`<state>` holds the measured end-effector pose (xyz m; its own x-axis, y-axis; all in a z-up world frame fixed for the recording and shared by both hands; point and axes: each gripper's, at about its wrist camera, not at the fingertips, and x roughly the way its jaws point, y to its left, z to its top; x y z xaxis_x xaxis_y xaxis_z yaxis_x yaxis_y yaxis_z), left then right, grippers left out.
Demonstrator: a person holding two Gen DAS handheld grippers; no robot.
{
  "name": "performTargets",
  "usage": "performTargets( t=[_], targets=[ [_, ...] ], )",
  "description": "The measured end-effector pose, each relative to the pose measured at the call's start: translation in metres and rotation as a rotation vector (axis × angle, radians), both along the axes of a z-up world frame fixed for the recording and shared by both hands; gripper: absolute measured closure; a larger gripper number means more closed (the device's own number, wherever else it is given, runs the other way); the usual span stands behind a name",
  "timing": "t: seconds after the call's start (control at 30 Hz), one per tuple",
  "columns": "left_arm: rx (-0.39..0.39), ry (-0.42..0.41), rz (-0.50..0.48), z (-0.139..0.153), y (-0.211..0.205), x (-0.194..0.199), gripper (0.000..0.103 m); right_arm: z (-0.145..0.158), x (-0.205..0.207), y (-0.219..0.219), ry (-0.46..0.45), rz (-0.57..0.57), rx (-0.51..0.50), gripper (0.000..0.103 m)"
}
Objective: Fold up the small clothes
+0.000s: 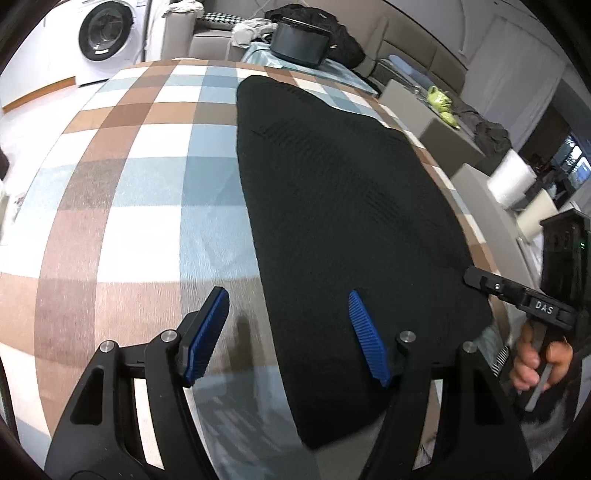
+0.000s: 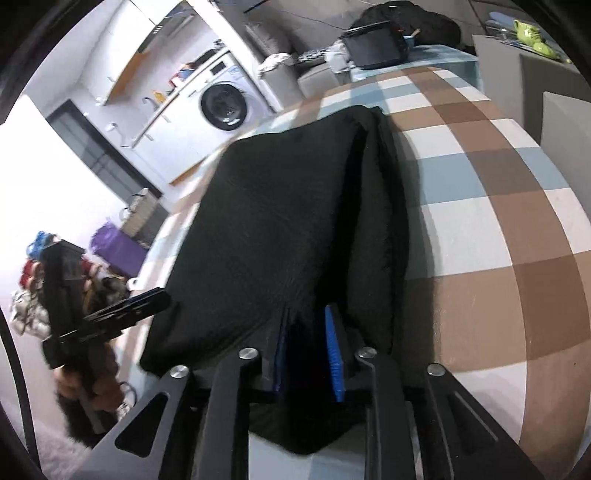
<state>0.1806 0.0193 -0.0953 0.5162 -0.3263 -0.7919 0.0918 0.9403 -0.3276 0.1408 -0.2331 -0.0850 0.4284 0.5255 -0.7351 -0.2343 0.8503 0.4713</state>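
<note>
— How do the grippers stand?
— Left gripper point(image 1: 288, 334) spread wide, clasping nothing. Right gripper point(image 2: 308, 354) parted slightly, black cloth point(image 2: 280, 236) between its pads; whether they pinch, I cannot tell.
— And the cloth?
— Folded on the checked tablecloth point(image 1: 140, 177); washing machine point(image 1: 107, 35) beyond.

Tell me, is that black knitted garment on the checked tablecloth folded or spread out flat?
Folded. In the right wrist view the black knitted garment shows stacked layers along its right edge, and it lies as a narrow strip on the checked tablecloth.
</note>
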Motion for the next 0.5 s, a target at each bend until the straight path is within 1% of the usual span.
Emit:
performTargets(
  t=[0.13,0.2,0.27,0.37,0.4,0.47,0.5],
  targets=[
    [-0.016,0.014,-0.085,-0.001,-0.005,-0.022,0.039,0.001,-0.017,0.004,-0.008,0.075,-0.011,0.077],
    [0.01,0.017,-0.125,-0.002,-0.011,-0.033,0.039,0.003,-0.024,0.003,-0.02,0.097,-0.004,0.077],
    [0.05,0.021,-0.144,-0.004,-0.016,-0.04,0.039,0.003,-0.03,0.004,-0.033,0.115,-0.008,0.077],
    [0.076,0.027,-0.145,-0.007,-0.014,-0.044,0.039,0.001,-0.028,0.008,-0.057,0.135,-0.028,0.077],
    [0.075,0.034,-0.135,-0.009,-0.012,-0.044,0.039,0.0,-0.027,0.01,-0.068,0.138,-0.041,0.08],
    [0.079,0.04,-0.123,-0.01,-0.008,-0.045,0.039,-0.003,-0.023,0.011,-0.066,0.13,-0.061,0.094],
    [0.08,0.042,-0.12,-0.011,-0.007,-0.045,0.039,0.0,-0.023,0.009,-0.086,0.12,-0.054,0.098]
  ],
)
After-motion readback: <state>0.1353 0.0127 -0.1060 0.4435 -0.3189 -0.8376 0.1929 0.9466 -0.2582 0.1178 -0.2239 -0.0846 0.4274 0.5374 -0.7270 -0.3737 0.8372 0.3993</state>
